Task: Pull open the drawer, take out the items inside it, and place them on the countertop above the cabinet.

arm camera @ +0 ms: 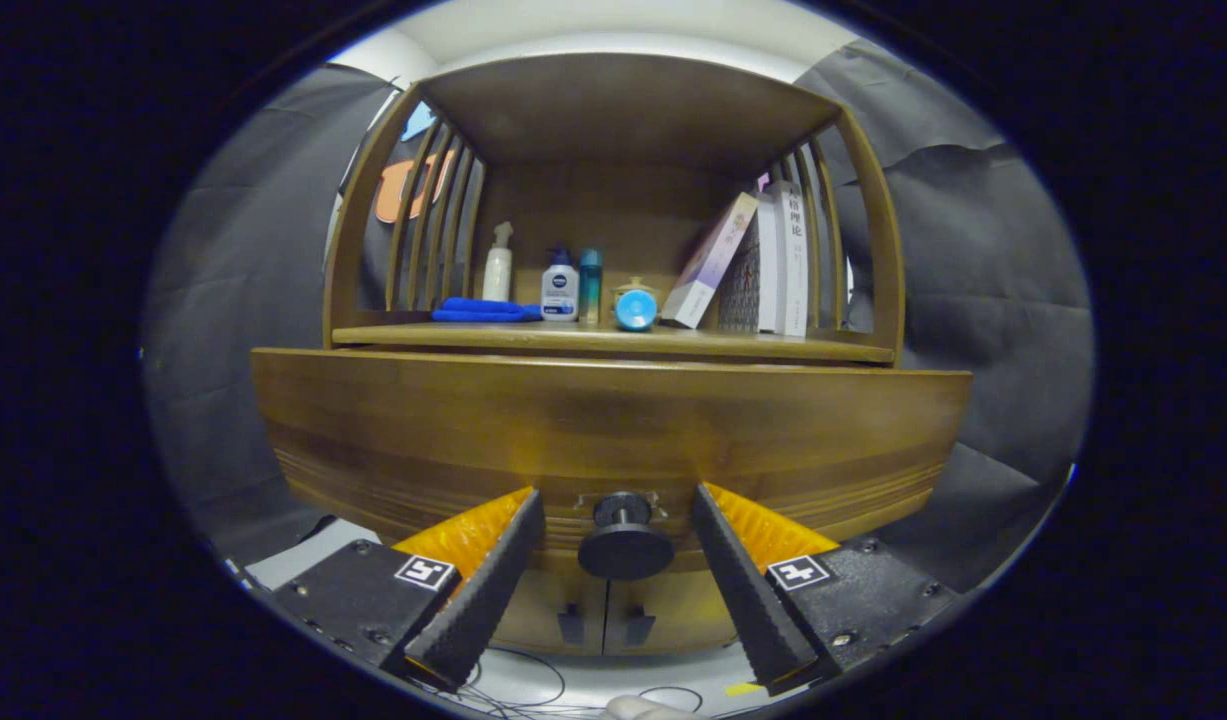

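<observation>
my one camera rides on my claw, looking forward along its spread fingers (618, 500), level and square-on to the wooden cabinet (613, 430). it sits close to the drawer front, knob (625, 538) between the fingertips, shelf beyond and above.

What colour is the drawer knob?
Black; the drawer knob shows best in the gripper view, between the open hand-held gripper fingers.

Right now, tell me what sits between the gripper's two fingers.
In the gripper view, the drawer knob sits between the open gripper fingers, neither finger touching it; the closed drawer front is behind.
</observation>
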The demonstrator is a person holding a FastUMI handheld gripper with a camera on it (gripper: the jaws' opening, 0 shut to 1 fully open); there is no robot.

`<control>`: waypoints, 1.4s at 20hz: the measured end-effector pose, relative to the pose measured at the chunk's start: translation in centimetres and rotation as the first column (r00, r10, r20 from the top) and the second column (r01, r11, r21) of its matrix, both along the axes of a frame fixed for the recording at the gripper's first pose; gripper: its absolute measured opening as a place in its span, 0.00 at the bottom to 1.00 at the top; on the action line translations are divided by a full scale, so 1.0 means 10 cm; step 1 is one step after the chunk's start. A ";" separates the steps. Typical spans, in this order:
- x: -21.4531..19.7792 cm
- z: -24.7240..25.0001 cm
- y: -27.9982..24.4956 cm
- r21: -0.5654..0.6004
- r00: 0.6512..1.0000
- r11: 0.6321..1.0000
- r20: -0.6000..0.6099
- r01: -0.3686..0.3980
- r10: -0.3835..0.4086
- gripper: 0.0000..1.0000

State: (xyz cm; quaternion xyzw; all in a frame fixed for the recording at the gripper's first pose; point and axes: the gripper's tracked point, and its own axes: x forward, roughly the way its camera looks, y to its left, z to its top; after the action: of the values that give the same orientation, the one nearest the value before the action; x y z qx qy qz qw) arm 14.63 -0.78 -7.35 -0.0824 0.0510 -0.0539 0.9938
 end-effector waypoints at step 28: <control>0.05 -0.22 -0.12 0.021 0.997 1.000 -0.080 -0.012 0.013 0.99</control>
State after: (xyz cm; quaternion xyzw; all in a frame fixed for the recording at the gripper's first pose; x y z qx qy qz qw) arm 15.16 -1.99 -9.59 -0.0746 0.0911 -0.0438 0.9921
